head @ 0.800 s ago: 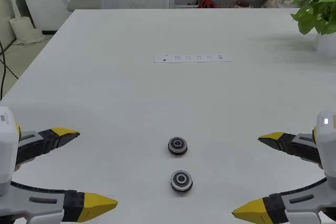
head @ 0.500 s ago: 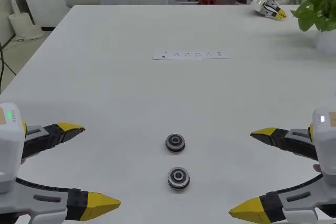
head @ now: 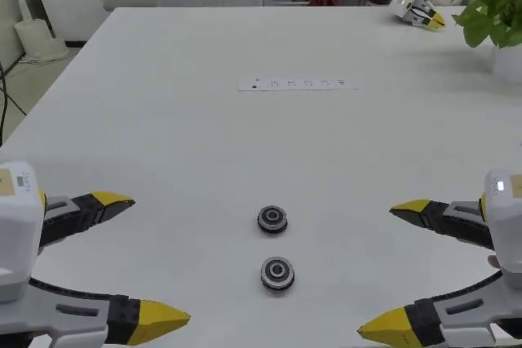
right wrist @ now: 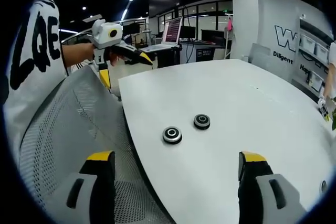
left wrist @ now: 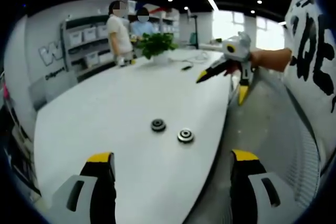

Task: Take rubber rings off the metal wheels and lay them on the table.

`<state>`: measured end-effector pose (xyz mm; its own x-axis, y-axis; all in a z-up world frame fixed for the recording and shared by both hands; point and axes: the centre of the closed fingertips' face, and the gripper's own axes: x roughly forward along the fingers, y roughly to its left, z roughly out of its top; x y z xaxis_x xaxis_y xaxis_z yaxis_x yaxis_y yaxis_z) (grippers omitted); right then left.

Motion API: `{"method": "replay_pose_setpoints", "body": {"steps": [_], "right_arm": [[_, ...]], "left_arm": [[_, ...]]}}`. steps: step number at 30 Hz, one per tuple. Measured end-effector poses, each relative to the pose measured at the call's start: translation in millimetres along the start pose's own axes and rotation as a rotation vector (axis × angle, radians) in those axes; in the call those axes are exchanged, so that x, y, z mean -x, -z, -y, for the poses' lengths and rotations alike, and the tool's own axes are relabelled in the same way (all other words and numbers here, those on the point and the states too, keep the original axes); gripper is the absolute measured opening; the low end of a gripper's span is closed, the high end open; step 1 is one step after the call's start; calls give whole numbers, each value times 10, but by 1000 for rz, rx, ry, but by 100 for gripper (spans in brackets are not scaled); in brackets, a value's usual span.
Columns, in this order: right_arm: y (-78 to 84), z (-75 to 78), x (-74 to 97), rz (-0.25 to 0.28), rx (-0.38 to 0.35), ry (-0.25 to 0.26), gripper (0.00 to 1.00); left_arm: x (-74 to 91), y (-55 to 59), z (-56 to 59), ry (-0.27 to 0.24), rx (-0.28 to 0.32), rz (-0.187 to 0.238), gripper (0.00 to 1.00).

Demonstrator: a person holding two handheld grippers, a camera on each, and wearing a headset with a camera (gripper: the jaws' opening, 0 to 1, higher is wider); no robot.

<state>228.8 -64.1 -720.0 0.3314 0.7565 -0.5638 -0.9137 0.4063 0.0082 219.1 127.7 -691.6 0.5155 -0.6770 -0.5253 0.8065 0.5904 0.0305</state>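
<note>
Two metal wheels lie flat on the white table (head: 204, 120), one behind the other, near the person's edge and close together without touching. The near wheel (head: 277, 274) and the far wheel (head: 272, 219) both have their dark rubber rings (head: 264, 275) on. The left gripper (head: 159, 257) hovers well off to the left of them with its yellow-tipped jaws spread wide and nothing between them. The right gripper (head: 376, 270) hovers well off to the right, jaws spread just as wide and also holding nothing. The wheels sit in the gap between the two grippers, a little closer to the right one, and touch neither. In each gripper view the pair of wheels lies ahead on the table, beyond the open jaws. Farther back on the table is a white power strip (head: 298, 84), and at the far right corner a leafy plant (head: 493, 2)
</note>
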Motion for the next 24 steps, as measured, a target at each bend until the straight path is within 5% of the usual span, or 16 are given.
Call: {"method": "replay_pose_setpoints", "body": {"steps": [24], "right_arm": [[16,1,8,-2,-1,10,94]], "left_arm": [[-22,41,34,17,-7,-15,92]]}}
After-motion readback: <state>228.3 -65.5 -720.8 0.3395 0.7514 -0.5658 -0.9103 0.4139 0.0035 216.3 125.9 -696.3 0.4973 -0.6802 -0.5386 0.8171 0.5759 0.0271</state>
